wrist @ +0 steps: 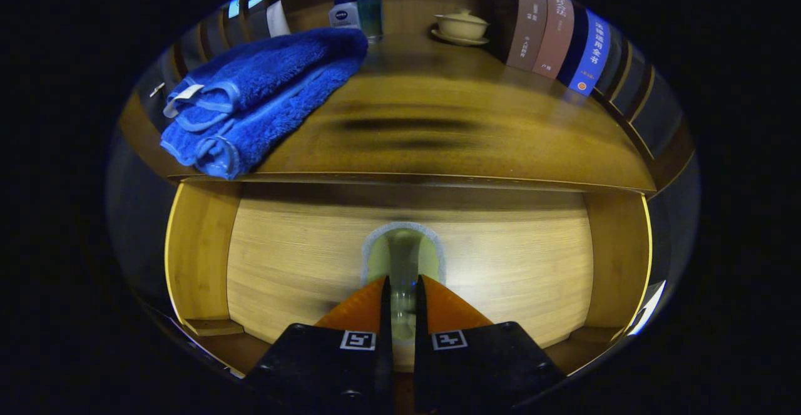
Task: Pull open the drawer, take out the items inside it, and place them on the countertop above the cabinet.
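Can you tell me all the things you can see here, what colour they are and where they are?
Folded fluffy blue towel: one, blue, on the wooden countertop, off to one side.
White lotion bottle with blue cap: one, white and blue, at the back behind the towel.
Tall teal bottle: one, teal, next to the white bottle.
Cream lidded cup on a saucer: one, cream, at the back of the countertop.
Upright books: several, brown, pinkish and blue spines, in a row beside the cup.
Open wooden drawer: one, light wood, below the countertop.
Pale green item with grey edge: one, in the drawer; what it is, unclear.
Gripper: one, its jaws nearly together around that item's narrow middle part.
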Motion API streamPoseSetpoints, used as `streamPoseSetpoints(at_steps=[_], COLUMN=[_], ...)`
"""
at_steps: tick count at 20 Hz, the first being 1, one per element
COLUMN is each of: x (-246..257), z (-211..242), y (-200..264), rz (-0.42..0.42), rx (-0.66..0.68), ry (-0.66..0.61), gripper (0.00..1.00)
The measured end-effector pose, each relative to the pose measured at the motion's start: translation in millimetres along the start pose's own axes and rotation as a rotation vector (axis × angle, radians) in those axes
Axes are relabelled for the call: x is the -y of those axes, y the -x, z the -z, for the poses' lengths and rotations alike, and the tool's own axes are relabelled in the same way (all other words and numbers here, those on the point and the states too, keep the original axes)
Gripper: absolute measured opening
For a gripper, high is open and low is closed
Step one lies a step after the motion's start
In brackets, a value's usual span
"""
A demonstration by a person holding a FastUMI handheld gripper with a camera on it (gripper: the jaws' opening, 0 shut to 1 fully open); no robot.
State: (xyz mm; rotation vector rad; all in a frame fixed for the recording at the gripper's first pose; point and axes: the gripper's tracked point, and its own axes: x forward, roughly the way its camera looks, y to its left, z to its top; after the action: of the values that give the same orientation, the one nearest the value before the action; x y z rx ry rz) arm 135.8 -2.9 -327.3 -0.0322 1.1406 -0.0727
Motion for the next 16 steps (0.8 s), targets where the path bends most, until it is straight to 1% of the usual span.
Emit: streamPoseSetpoints(at_steps=[2,5,8,11,16], x=[3.5,1.3,-0.2,-0.1,-3.5], z=[1.0,3.3,-10.6,-47.6,-114.8], y=[18.4,54.7,93.3,118.1,117.7], rz=[0.003,-0.019,-0.037,-0.052,-0.066], rx=[0.046,0.115,0.203,0.305,0.365], ry=[-0.005,-0.019,-0.033,-0.053,-0.045], gripper=[0.18,0.18,0.18,0.18,0.17])
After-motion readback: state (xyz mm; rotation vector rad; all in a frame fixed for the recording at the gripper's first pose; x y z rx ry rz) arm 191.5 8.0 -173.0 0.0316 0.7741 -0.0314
